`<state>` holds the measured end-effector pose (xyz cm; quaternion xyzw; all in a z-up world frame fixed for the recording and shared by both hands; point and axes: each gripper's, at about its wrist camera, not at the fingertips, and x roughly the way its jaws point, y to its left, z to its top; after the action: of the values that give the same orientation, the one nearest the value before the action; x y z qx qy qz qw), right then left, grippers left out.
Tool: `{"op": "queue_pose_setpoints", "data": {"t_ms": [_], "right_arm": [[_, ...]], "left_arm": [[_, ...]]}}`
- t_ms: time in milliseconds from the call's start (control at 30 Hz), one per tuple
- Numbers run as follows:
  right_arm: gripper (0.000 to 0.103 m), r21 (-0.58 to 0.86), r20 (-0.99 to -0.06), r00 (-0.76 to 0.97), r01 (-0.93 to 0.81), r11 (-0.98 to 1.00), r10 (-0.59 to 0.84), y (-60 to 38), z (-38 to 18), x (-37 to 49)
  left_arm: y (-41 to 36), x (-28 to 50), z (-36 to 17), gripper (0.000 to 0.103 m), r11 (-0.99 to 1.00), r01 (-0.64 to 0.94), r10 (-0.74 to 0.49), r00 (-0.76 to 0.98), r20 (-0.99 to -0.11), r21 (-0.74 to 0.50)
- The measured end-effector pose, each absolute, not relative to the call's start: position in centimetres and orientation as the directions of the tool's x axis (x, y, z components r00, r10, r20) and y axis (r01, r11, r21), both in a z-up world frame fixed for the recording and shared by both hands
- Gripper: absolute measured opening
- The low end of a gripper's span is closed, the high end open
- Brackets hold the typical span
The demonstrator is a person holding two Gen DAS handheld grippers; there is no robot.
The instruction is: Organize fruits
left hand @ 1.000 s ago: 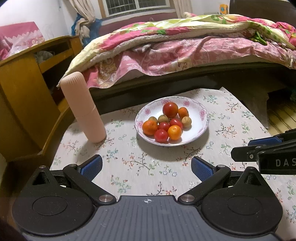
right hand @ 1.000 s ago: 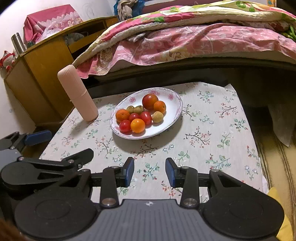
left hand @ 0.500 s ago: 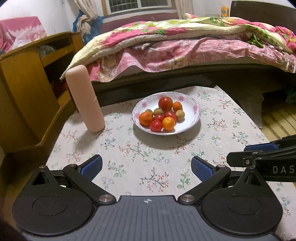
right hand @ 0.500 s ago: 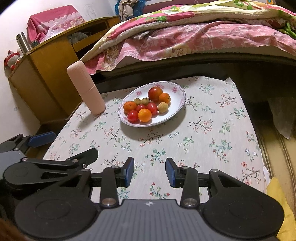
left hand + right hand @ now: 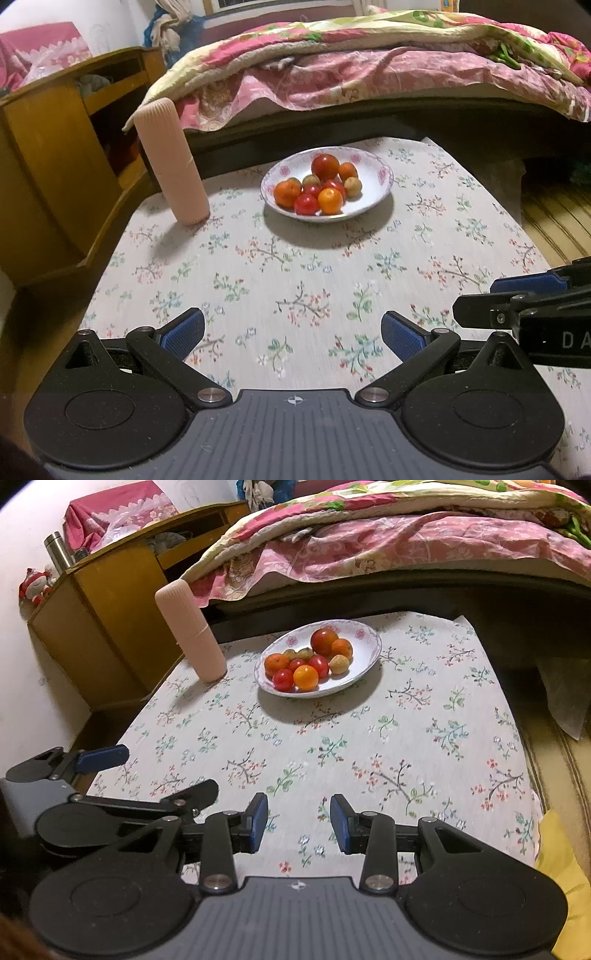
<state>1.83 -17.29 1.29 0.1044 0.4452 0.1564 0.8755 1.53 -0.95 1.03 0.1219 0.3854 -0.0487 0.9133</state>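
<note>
Two hand-held grippers hover low over the near edge of the desk (image 5: 295,266), which is covered by a cloth with small flower twigs. The left hand-held gripper (image 5: 293,334) has its blue pads wide apart and nothing between them, so it is released. The right hand-held gripper (image 5: 298,823) is also released, but its pads stand closer together, with only bare cloth between them. In the left wrist view the right one enters from the right side, just beside the left one.

Farther on, near the middle of the desk, stands a white plate (image 5: 373,192) with pink flowers on the rim. The fruits (image 5: 317,184) lie together in it: a big red tomato (image 5: 324,641) at the back, small red tomatoes, orange mandarins and some small yellow-brown fruits, all touching each other. Both hand-held grippers are well apart from the plate.

Left of the plate, near but not touching it, a tall pink ribbed cylinder (image 5: 171,162) stands upright. Behind the desk is a bed (image 5: 369,66) with a pink flowered quilt, and at the left a wooden cabinet (image 5: 96,602).
</note>
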Motion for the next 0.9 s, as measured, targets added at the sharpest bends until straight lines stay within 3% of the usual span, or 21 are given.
{"op": "queue_pose_setpoints", "data": {"t_ms": [900], "right_arm": [[0.039, 0.323, -0.771, 0.515, -0.190, 0.927, 0.375, -16.6, 0.8, -1.6]], "left_arm": [[0.0, -1.4, 0.3, 0.102, 0.977, 0.154, 0.007, 0.664, -0.748, 0.145]]}}
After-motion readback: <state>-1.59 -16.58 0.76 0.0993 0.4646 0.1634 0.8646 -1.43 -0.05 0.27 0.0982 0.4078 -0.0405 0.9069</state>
